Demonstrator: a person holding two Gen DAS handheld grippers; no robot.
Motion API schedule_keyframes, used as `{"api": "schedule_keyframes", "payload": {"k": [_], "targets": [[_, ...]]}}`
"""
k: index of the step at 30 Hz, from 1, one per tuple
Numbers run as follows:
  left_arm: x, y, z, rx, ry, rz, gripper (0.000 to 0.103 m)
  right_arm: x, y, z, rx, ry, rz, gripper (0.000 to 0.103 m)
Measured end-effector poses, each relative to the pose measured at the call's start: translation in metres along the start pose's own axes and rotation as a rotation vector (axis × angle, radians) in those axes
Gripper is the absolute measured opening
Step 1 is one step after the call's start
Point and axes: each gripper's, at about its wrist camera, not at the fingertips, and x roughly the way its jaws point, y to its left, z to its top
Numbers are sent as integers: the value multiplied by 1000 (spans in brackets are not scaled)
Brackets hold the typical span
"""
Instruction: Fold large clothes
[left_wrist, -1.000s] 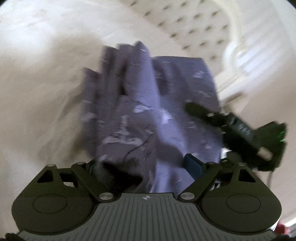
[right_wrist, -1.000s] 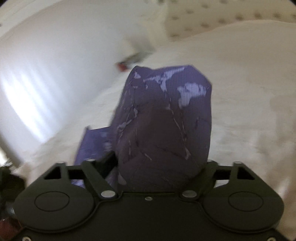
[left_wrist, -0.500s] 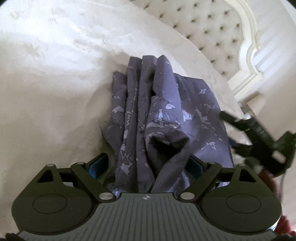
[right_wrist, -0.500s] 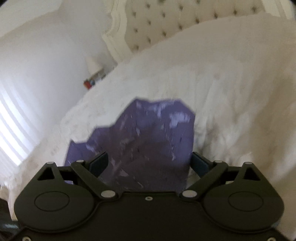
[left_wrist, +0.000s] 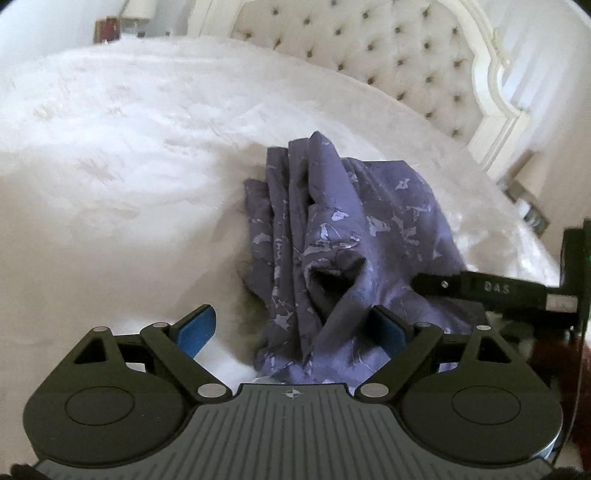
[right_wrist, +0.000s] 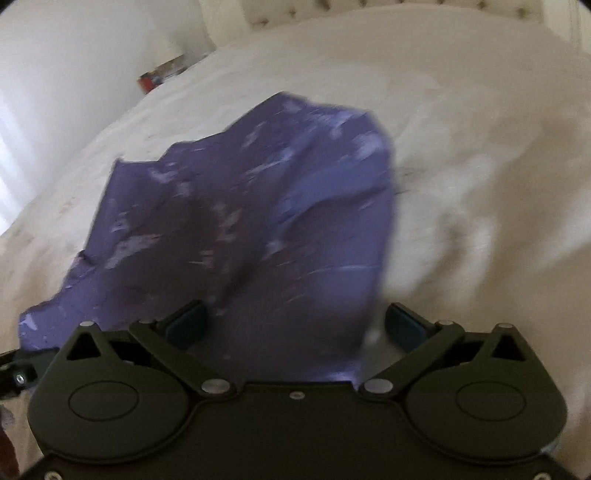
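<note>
The left gripper (left_wrist: 291, 328) is hanging released, its 2 blue pads spread around the near end of the bunched purple patterned garment (left_wrist: 332, 236). The right gripper (right_wrist: 295, 325) is likewise released. The garment's long axis is running away across the white bedspread (left_wrist: 129, 184) toward the tufted cream headboard (left_wrist: 388, 48).
</note>
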Motion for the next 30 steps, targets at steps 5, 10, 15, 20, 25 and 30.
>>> {"api": "schedule_keyframes", "payload": {"k": [5, 10, 15, 20, 25, 30], "targets": [[-24, -8, -6, 29, -34, 51, 98, -10, 8, -7, -34, -62, -25, 102], [-60, -24, -11, 114, -108, 111, 103, -38, 23, -21, -78, -150, -90, 102], [-98, -40, -16, 191, -195, 171, 103, -81, 50, -43, -122, -257, -128, 102], [-131, -52, -20, 206, -231, 187, 103, -127, 70, -59, -61, -336, -117, 102], [-158, -57, -25, 170, -240, 180, 103, -167, 80, -67, 14, -354, -100, 102], [-179, -60, -32, 165, -221, 171, 103, -196, 92, -79, 25, -322, -107, 102]]}}
